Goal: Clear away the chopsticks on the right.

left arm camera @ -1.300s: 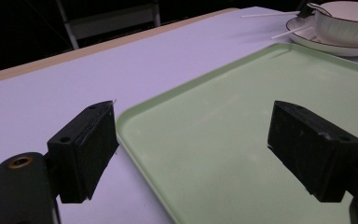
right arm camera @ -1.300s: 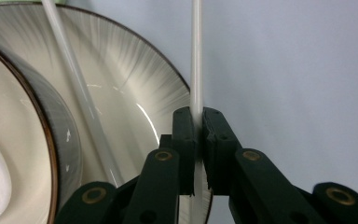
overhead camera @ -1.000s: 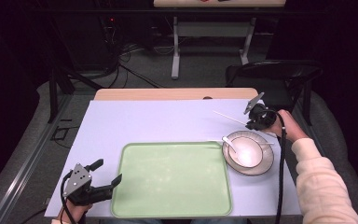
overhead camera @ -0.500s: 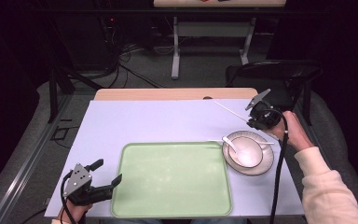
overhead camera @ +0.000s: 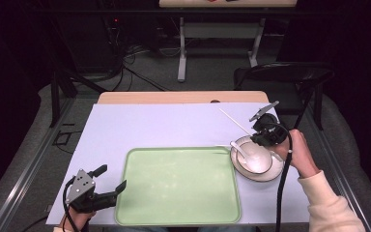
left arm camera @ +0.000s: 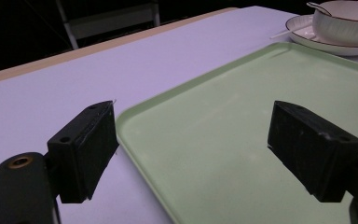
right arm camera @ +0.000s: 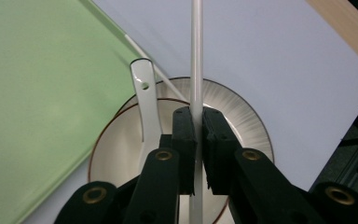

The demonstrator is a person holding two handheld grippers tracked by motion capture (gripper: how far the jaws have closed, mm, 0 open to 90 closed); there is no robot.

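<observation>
Since prev frame: R gripper (overhead camera: 256,129) up and off toward far edge w/ white chopstick (overhead camera: 234,122), jaws clamped on it, held clear of bowl (overhead camera: 254,157). Near: L gripper (overhead camera: 107,186) parked wide open, nothing held, by green tray (overhead camera: 174,186). Farther: second chopstick (right arm camera: 154,70) left beside plate (overhead camera: 270,174), prob next.

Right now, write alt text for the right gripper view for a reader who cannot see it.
The right gripper clamps a thin white chopstick between its two black jaws, above a white bowl holding a white spoon. The bowl sits on a ribbed plate; a second chopstick rests on the plate beside a pale green tray.
</observation>
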